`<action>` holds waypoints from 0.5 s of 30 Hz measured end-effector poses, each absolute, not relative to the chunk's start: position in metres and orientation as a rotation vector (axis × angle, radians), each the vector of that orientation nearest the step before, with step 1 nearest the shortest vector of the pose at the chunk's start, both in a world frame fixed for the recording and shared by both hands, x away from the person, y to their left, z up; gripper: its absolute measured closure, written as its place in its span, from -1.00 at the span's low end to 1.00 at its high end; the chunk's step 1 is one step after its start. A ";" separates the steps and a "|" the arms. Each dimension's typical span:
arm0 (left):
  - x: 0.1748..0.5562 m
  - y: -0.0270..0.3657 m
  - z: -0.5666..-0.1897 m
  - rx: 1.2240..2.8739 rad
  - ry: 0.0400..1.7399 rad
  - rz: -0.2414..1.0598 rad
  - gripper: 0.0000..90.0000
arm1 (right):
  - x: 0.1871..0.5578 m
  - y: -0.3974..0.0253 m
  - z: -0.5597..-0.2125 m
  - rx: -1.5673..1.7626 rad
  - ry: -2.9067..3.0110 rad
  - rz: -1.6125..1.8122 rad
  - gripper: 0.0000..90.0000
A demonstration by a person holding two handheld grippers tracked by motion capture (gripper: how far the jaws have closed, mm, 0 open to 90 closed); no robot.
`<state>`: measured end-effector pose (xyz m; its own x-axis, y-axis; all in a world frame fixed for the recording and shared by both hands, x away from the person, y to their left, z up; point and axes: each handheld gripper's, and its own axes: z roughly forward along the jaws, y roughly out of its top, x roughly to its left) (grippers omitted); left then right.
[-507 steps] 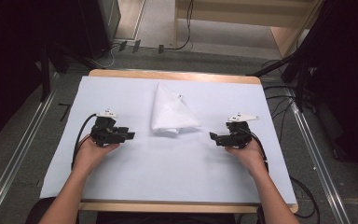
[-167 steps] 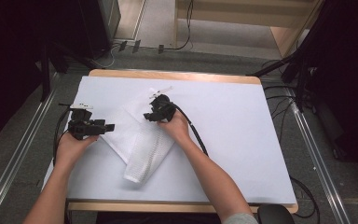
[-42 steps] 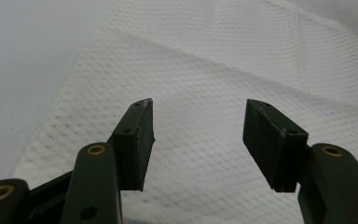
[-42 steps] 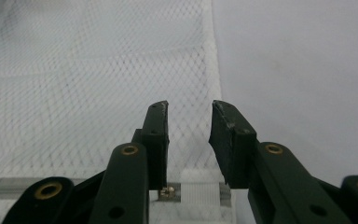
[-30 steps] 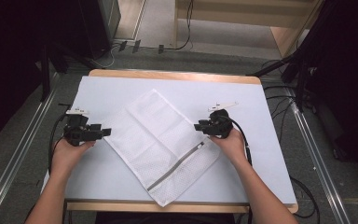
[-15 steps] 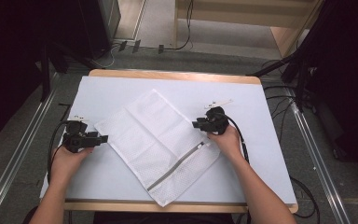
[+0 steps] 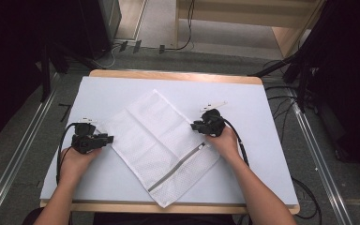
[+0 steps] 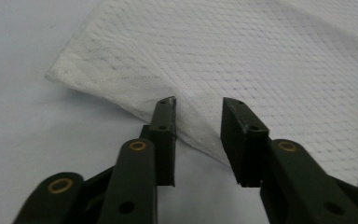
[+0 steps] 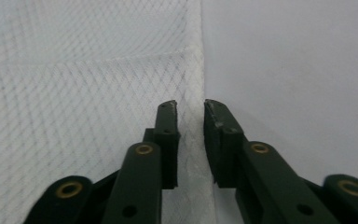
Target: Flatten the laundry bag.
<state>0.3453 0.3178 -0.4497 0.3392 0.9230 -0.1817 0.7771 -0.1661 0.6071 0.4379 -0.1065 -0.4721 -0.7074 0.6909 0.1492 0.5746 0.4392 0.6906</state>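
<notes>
A white mesh bag (image 7: 161, 143) lies flat in the middle of the worktop (image 7: 262, 103), turned like a diamond: one corner points toward the far edge, the opposite one toward the person, almost at the near edge. Its long axis runs from the far left down to the near right. A grey zip (image 7: 178, 166) crosses the near half slantwise, rising from near left to far right. Faint fold creases cross the far half.

The left tongs (image 7: 107, 138) sit at the bag's left corner. In the left gripper view the tongs (image 8: 197, 121) stand moderately apart, and the bag's hem (image 8: 135, 105) passes right at their tips; whether the hem lies between them or just under them is hard to judge from here. The right tongs (image 7: 194, 126) are at the bag's right edge, just beyond the far end of the zip. In the right gripper view these tongs (image 9: 189, 116) are narrowed to a slim gap with the seamed edge (image 9: 196, 70) of the bag running straight into it, though not pinched tight.

The worktop is covered by a pale, plain sheet, with a strip of wood (image 7: 168, 75) showing along the far side. Around it is grey floor (image 7: 23, 154), metal rails (image 7: 309, 140) on both sides, dark curtains, and black cables (image 7: 187, 28) trailing beyond the far edge.
</notes>
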 end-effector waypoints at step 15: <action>0.361 0.318 -0.437 1.953 1.434 0.264 1.00 | 0.435 -0.106 -0.469 1.144 2.560 1.088 1.00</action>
<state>0.3614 0.3177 -0.4367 0.3695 0.9008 -0.2282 0.7606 -0.1521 0.6312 0.4348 -0.1056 -0.4686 -0.7030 0.6929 0.1605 0.5964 0.4513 0.6638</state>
